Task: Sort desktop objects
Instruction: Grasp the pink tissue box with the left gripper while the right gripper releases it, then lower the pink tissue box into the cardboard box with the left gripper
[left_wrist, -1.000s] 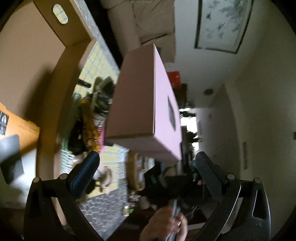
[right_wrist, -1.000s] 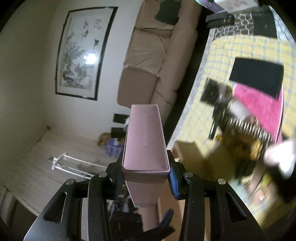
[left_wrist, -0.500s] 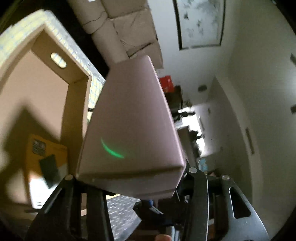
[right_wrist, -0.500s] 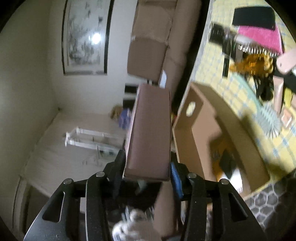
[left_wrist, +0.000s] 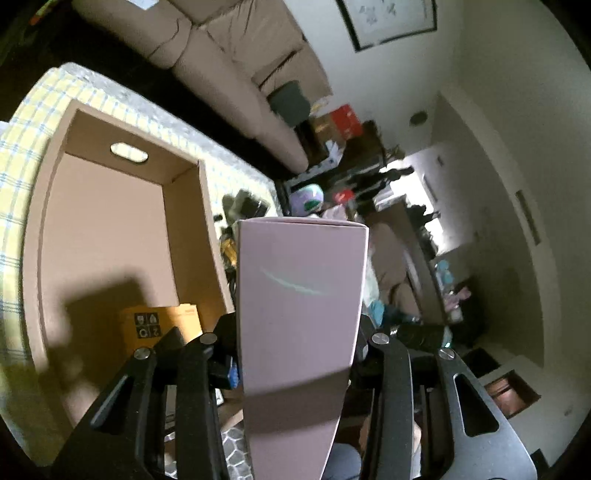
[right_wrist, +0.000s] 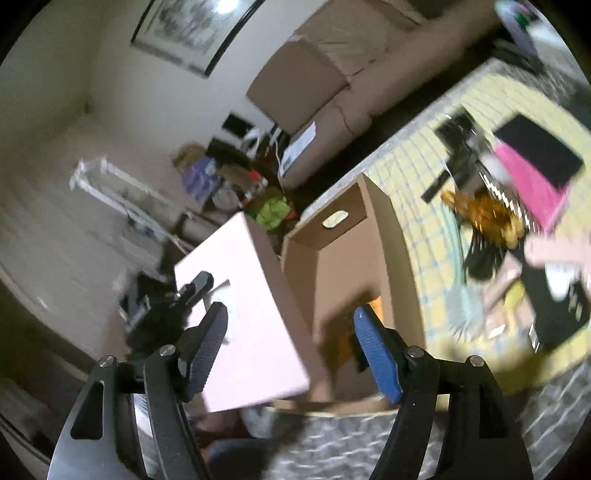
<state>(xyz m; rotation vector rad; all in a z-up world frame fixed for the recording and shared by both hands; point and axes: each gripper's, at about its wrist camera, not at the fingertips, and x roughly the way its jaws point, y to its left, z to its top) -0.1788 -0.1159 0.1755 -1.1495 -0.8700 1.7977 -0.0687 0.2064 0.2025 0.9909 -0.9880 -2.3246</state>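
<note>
Beige sofa (left_wrist: 236, 55) along the far wall, framed picture (left_wrist: 388, 18) hung above it, seen again in the right wrist view as sofa (right_wrist: 332, 66) and picture (right_wrist: 192, 29). Yellow checked tablecloth (left_wrist: 22, 155) over the table, carrying an open cardboard box (left_wrist: 110, 229) with an oval hand-hole in its far wall; same box (right_wrist: 351, 266) nearer the centre of the right wrist view, cloth (right_wrist: 424, 177) spreading out beyond it. Inside the box, low against the near end, a yellow carton (left_wrist: 159, 325) printed with black symbols. Pink box (left_wrist: 299, 310) held up off the table, beside the cardboard box and over its near corner, clamped between the pads of the left gripper (left_wrist: 295, 339), jaws closing on its two narrow sides. From the right wrist view, the same pink box (right_wrist: 251, 325) tilted, its broad face lit, gripped on its far left edge by the left gripper (right_wrist: 184, 299). Right gripper (right_wrist: 291, 354) released: jaws opening, blue pads (right_wrist: 376, 358) standing clear of the pink box, which sits partly between them without contact. Farther along the cloth, blurred clutter: a black sheet (right_wrist: 539, 151) over a magenta one (right_wrist: 528, 184), an amber-coloured bundle (right_wrist: 484, 214), too smeared to name.
</note>
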